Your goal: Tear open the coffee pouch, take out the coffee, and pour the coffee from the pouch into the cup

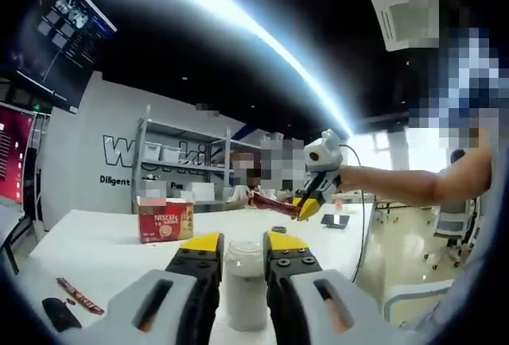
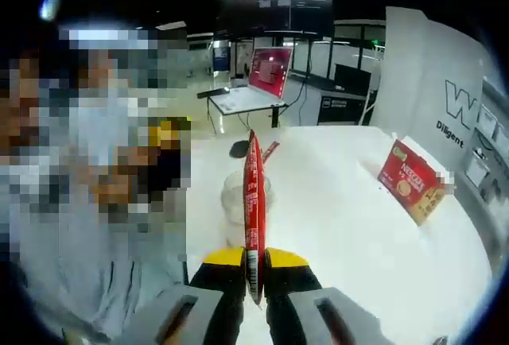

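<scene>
My left gripper point(image 1: 242, 243) is shut on a translucent plastic cup point(image 1: 245, 289), one yellow-tipped jaw on each side of it, above the white table point(image 1: 103, 250). My right gripper point(image 1: 306, 206) comes in from the right, held by a bare arm, and is shut on a red coffee stick pouch point(image 1: 272, 201) beyond the cup. In the right gripper view the right gripper point(image 2: 254, 259) pinches the lower end of that pouch point(image 2: 254, 194), which stands upright. The cup point(image 2: 231, 200) shows just behind it.
A red Nescafe box point(image 1: 165, 222) point(image 2: 413, 180) stands on the table. Another red stick pouch point(image 1: 79, 296) point(image 2: 269, 150) and a small black object point(image 1: 60, 313) point(image 2: 238, 148) lie near the table's edge. Shelving point(image 1: 183, 162) lines the far wall.
</scene>
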Motion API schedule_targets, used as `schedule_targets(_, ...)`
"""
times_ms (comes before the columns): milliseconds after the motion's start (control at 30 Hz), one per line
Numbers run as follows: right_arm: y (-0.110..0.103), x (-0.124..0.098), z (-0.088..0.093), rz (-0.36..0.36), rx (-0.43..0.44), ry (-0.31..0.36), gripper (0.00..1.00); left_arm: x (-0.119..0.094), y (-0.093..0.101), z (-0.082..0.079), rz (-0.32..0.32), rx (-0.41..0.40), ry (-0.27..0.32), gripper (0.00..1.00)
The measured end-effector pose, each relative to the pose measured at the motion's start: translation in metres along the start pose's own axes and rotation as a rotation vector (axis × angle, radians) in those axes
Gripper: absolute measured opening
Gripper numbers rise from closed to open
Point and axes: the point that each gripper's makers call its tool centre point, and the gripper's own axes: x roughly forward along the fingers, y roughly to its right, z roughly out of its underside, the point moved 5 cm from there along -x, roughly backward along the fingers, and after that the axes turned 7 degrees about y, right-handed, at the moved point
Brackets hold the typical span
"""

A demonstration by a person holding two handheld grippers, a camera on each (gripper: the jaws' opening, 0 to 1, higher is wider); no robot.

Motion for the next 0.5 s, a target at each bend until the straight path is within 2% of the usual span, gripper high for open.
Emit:
schedule_targets(200, -0.002, 0.008, 0.000, -0.074, 0.007, -0.085, 0.09, 0.009, -0.003, 0.004, 0.018, -0.008, -0.014, 0.23)
schedule_targets(333, 0.005, 0.015, -0.007, -0.107, -0.003, -0.168, 0.09, 0.015, -0.006, 0.009, 0.033, -0.009, -0.030, 0.24)
schedule_targets(367, 0.005, 0.017, -0.009, -0.111, -0.010, -0.172, 0.09, 0.016, -0.007, 0.009, 0.033, -0.005, -0.034, 0.24)
schedule_targets(500, 0.007, 0.018, -0.015, -0.127, -0.013, -0.220, 0.09, 0.010, -0.008, 0.005, 0.025, 0.005, -0.028, 0.24)
